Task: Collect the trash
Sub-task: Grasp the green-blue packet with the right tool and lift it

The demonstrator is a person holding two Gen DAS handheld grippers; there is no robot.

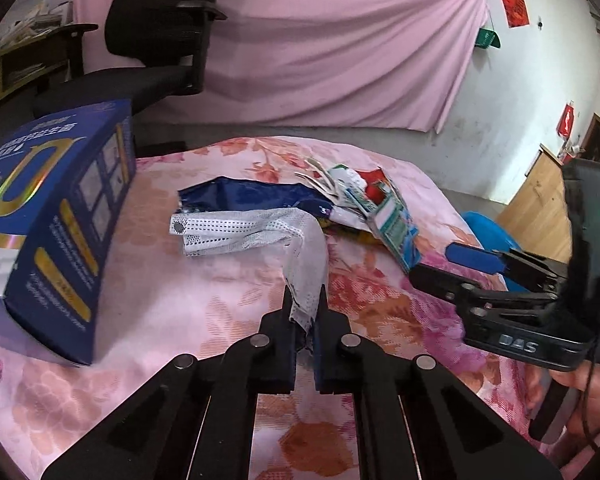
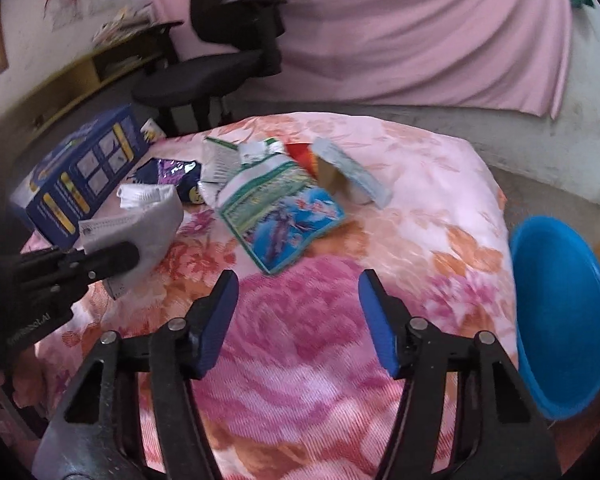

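A white face mask [image 1: 260, 236] lies on the pink flowered bedspread [image 1: 172, 312]. My left gripper [image 1: 305, 300] is shut on one end of the mask; it also shows in the right wrist view [image 2: 140, 224], held by the left gripper's fingers [image 2: 112, 260]. Behind it lie a dark blue wrapper [image 1: 252, 196] and a pile of green and blue packets [image 2: 280, 208] with a small open carton [image 2: 348, 176]. My right gripper [image 2: 298, 284] is open and empty above the bedspread, just short of the packets. It shows at the right of the left wrist view [image 1: 452, 264].
A big blue box [image 1: 48, 216] stands at the left of the bed. A blue basin [image 2: 564, 320] sits off the bed's right edge. A black office chair [image 2: 220, 60] and a pink curtain [image 1: 340, 48] are behind the bed.
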